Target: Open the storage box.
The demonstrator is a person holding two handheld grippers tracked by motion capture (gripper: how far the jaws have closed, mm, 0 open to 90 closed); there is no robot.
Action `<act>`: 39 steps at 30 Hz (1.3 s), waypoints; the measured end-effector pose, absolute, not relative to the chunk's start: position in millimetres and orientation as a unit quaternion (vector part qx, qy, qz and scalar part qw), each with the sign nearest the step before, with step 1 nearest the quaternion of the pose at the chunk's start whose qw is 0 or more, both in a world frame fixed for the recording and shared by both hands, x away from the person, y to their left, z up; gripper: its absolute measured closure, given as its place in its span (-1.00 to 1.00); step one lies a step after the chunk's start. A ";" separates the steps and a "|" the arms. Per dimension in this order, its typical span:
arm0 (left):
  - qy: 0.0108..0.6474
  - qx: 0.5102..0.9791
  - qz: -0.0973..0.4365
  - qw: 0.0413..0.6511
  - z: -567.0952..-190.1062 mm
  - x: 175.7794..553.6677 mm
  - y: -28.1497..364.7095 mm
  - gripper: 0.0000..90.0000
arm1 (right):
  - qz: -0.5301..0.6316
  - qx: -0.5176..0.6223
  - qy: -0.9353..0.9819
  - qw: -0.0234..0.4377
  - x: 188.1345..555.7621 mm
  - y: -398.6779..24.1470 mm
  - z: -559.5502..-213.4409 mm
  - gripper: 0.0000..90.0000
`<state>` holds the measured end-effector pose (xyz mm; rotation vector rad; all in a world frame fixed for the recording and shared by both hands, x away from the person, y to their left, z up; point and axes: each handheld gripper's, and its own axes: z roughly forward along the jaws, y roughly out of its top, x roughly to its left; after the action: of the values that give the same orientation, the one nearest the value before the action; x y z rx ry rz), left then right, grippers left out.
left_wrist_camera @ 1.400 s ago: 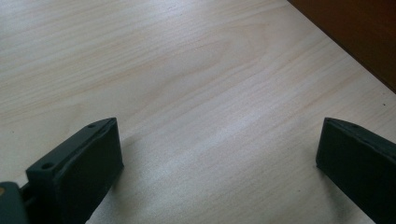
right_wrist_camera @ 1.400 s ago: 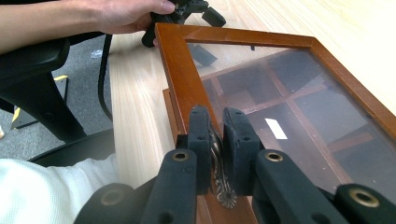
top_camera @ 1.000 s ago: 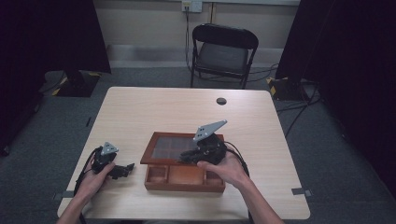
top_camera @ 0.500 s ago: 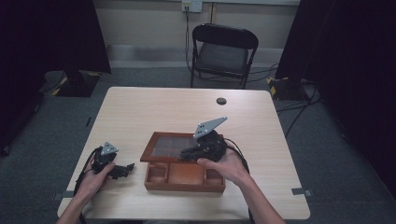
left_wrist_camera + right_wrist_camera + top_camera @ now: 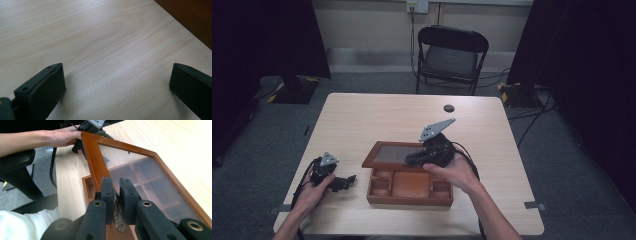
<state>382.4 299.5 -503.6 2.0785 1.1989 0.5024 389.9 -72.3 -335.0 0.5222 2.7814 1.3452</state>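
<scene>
Right gripper pinched the clasp of the half-raised box lid.

The wooden box [image 5: 409, 186] sat near the front edge of the table [image 5: 377, 117], its glass-paned lid [image 5: 392, 154] tilted up over the open compartments. On the lid's front rail a small ornate metal clasp [image 5: 115, 206] was squeezed between the nearly closed jaws of the right gripper [image 5: 116, 190], which the person's right hand [image 5: 452, 172] held over the box's back half. Just left of the box, apart from it, the left gripper [image 5: 343, 183] lay low over the bare tabletop in the left hand [image 5: 312, 192], its jaws spread wide with nothing between them. A black folding chair [image 5: 451, 57] stood beyond the table, and a small dark round object [image 5: 449, 108] lay near the far edge.
</scene>
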 end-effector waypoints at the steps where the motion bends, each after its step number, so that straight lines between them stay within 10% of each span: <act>1: 0.460 0.798 0.193 0.338 -503.6 382.3 299.5 -1.00 | 0.429 0.167 0.888 0.004 390.3 -72.2 -334.5 0.84; 39: 0.460 0.798 0.193 0.338 -503.5 382.3 299.5 -1.00 | 0.423 0.167 0.891 0.008 404.1 -70.9 -317.8 0.84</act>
<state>382.3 299.5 -503.5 2.0792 1.1994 0.5024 404.1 -70.9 -317.8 0.5208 2.7846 1.3225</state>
